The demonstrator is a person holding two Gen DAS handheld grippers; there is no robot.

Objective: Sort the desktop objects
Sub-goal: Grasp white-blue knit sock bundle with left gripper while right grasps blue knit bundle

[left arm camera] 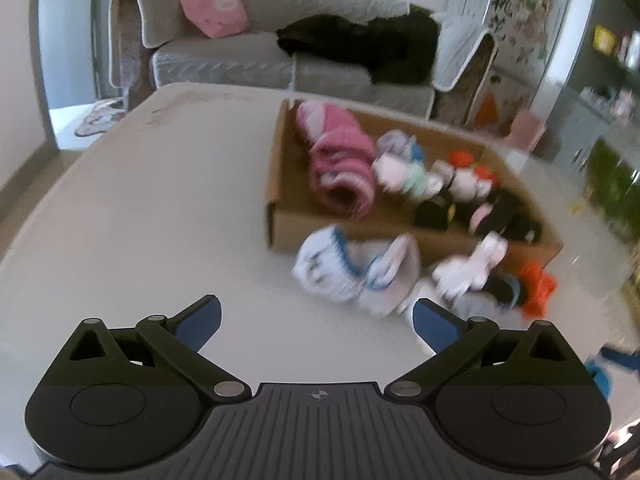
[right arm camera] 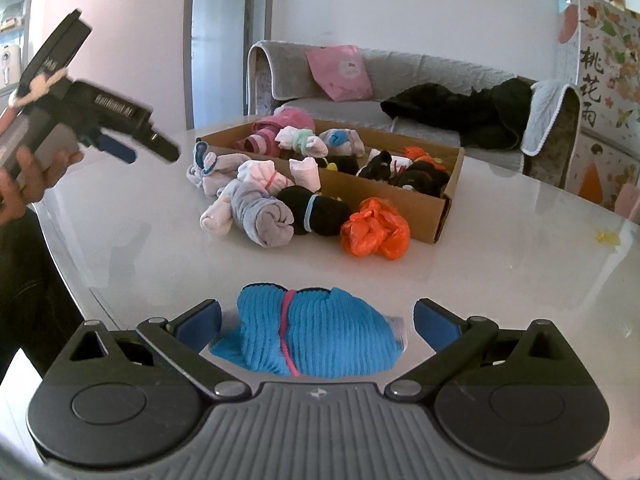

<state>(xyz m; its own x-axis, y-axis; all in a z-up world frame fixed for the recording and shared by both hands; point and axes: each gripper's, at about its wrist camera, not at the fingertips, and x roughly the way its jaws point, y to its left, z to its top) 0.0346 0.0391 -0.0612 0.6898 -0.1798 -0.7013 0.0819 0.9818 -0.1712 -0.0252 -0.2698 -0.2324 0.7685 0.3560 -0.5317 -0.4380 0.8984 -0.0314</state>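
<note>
Right now the right gripper (right arm camera: pixel 316 326) stands wide open with the blue knitted sock bundle (right arm camera: pixel 312 336) lying between its blue pads (right arm camera: pixel 200 322), neither pad pressing on it as far as the right wrist view shows; the bundle rests on the white table (right arm camera: pixel 500 264), well short of the cardboard box (right arm camera: pixel 432 208), and a thin pink band (right arm camera: pixel 286 332) is tied round its middle. It looks soft, light and springy, so it should squash under the pads rather than slip; the best hold is probably across the banded waist, where the roll is tightest and will not unfurl. The left gripper (left arm camera: pixel 316 322) is likewise spread wide and holds nothing; it hangs above bare table, with the loose pile near its right pad, though that view is blurred. In that pile lie a grey rolled sock (right arm camera: pixel 260 216), a black sock roll with a blue band (right arm camera: pixel 316 210) and a crumpled orange plastic bag (right arm camera: pixel 376 228), all just beside the front wall of the box; the bag will be flimsy and slick and is best pinched at a fold. Inside the box sit a pink rolled garment (left arm camera: pixel 340 164) and further pale and dark sock rolls, sorted roughly into its two compartments.
</note>
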